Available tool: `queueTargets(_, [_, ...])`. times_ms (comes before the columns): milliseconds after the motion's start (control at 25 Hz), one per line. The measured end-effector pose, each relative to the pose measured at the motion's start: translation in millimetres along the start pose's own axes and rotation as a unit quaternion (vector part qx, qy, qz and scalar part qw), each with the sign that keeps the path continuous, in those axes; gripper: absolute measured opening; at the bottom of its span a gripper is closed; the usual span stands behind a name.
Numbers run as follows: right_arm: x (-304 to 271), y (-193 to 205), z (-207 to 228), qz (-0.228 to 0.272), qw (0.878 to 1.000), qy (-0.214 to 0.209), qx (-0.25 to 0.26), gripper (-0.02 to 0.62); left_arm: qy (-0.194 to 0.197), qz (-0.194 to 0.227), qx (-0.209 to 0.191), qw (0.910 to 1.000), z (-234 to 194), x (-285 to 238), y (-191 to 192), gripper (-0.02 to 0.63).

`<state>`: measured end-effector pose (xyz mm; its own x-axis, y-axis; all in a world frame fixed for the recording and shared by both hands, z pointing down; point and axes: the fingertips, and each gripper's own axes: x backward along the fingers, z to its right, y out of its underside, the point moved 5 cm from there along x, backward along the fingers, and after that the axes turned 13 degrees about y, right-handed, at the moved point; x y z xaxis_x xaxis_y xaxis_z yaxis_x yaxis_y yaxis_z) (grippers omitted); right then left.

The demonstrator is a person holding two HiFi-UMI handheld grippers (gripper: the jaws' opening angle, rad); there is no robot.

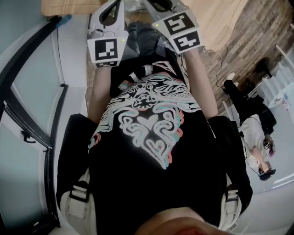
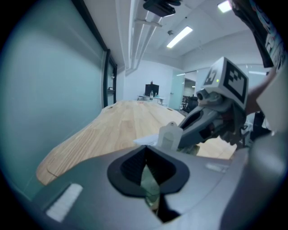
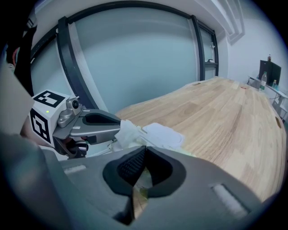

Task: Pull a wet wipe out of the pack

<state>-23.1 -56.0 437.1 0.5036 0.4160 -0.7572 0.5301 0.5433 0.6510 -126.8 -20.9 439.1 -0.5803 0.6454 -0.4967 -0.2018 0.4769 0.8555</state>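
Note:
The wet wipe pack shows in the right gripper view as a white lid (image 3: 163, 134) with green film just past my right gripper (image 3: 145, 147), whose jaws are shut. A crumpled white wet wipe (image 3: 127, 133) rises from the pack to the tip of my left gripper (image 3: 118, 126), which looks shut on it. In the left gripper view my left gripper (image 2: 145, 148) has its jaws closed, a white edge of the pack (image 2: 146, 141) lies just beyond, and my right gripper (image 2: 172, 134) reaches in from the right. The head view hides the pack; both grippers (image 1: 112, 13) (image 1: 161, 5) sit at the top.
The pack rests near the rounded end of a long wooden table (image 3: 220, 112). A glass wall with dark frames (image 3: 135, 58) runs along one side. The holder's black printed shirt (image 1: 147, 137) fills the head view. Another person (image 1: 257, 137) is at the right. Monitors (image 2: 151, 90) stand far off.

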Motion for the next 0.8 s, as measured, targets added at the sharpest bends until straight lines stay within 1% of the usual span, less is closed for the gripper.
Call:
queueTargets(360, [2.2, 2.1, 4.1, 0.009, 1.0, -0.001, -0.015, 0.002, -0.002, 0.0, 0.0, 1.0, -1.3, -2.6, -1.5, -0.014])
queueTargets(800, [9.0, -1.4, 4.1, 0.036, 0.998, 0.004, -0.044, 0.0, -0.005, 0.001, -0.001, 1.0, -3.7, 2.1, -3.9, -0.014])
